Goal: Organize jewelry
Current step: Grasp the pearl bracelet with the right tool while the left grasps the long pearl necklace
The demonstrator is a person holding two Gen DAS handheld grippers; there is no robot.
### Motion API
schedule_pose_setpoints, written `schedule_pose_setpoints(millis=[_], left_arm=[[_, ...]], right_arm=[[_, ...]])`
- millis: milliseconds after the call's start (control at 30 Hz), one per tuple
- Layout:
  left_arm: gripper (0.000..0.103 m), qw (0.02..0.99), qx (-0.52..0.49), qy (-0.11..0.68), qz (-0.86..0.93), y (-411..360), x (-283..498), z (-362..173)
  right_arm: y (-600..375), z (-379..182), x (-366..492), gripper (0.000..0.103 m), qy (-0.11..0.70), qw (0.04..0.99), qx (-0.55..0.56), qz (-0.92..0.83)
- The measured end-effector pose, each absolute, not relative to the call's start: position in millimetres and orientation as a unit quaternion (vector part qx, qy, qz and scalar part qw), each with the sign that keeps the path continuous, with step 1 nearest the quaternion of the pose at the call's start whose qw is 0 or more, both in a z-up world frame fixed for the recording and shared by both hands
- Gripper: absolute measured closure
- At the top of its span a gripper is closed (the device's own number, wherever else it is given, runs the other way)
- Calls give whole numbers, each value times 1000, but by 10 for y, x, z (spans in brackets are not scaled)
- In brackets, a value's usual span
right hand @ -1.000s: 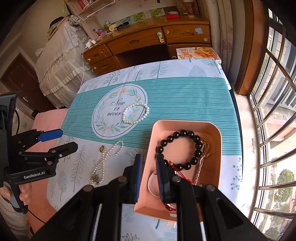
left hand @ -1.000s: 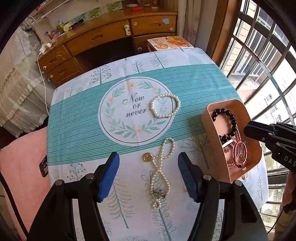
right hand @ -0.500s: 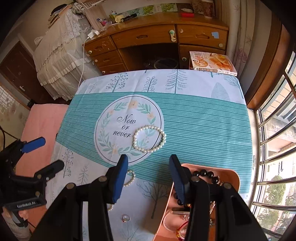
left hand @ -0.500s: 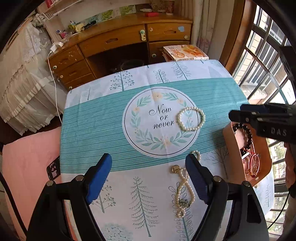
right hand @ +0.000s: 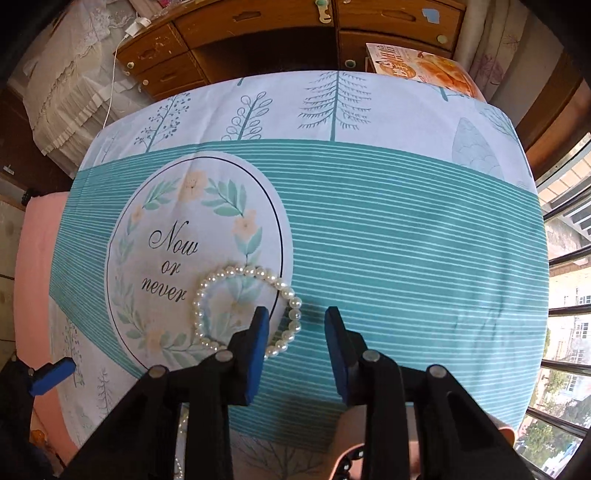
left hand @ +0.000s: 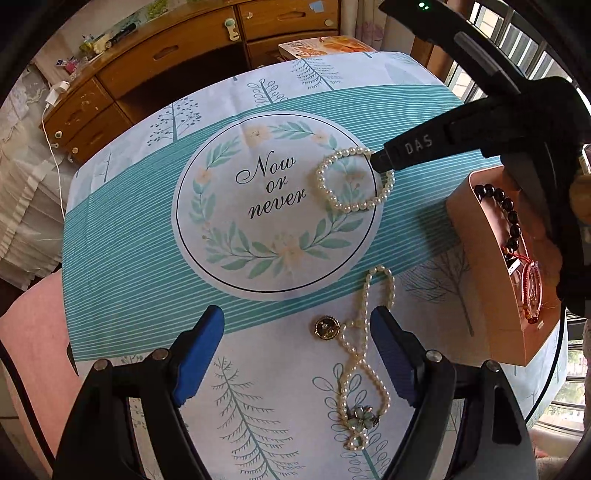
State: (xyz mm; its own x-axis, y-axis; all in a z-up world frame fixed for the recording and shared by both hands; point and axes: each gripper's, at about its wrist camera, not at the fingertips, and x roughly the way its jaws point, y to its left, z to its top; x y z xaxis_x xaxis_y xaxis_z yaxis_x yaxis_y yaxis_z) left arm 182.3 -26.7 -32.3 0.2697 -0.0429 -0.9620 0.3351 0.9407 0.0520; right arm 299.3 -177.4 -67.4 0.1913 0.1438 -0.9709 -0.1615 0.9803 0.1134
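Note:
A round pearl bracelet [left hand: 334, 195] [right hand: 243, 275] lies on the tablecloth by the "Now or never" print. My right gripper [right hand: 295, 321] is open, low over the cloth, its left finger inside the bracelet's ring and its right finger outside, the near right arc between them. The left wrist view shows its tip [left hand: 382, 162] at the bracelet's far right edge. A long pearl necklace [left hand: 364, 354] with a gold pendant [left hand: 327, 326] and a flower clasp lies in front of my open, empty left gripper [left hand: 297, 332]. A pink box [left hand: 480, 266] at the right holds a black bead bracelet [left hand: 508, 212] and red bracelets.
A wooden desk with drawers [right hand: 266, 26] stands beyond the table's far edge. A magazine [right hand: 417, 68] lies at the far right corner. Window bars [right hand: 569, 332] run along the right side. A pink cushion [left hand: 33, 332] lies left of the table.
My right gripper left the pink box, opened, and moved forward and down onto the round pearl bracelet. My left gripper stayed open and drew nearer over the necklace.

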Motion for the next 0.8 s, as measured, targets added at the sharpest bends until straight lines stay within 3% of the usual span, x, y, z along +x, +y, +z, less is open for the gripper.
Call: schedule_pose_setpoints(millis=[67,167,367,500,800], left_arm=[[23,787,122,593,-121,-259,1842,-337],[23,785,124,595,-122,-245,1853,-352],[24,776,137,599,-139,-286,1803,-411],[46,754,134,628,-140,-334,1758,-510],[46,733,120,654,-147,-499,1737,-631]], right_arm=[[-1693,-697,2991,81,624,774,-28,100],[-1600,-710,2969,95,615,780,-72,93],[-1691,-710,2853,96,612,782,-54,104],[-1816,-623,2752,96,610,784,-19,114],[-1886,-424,2608,96,591,796,7,133]])
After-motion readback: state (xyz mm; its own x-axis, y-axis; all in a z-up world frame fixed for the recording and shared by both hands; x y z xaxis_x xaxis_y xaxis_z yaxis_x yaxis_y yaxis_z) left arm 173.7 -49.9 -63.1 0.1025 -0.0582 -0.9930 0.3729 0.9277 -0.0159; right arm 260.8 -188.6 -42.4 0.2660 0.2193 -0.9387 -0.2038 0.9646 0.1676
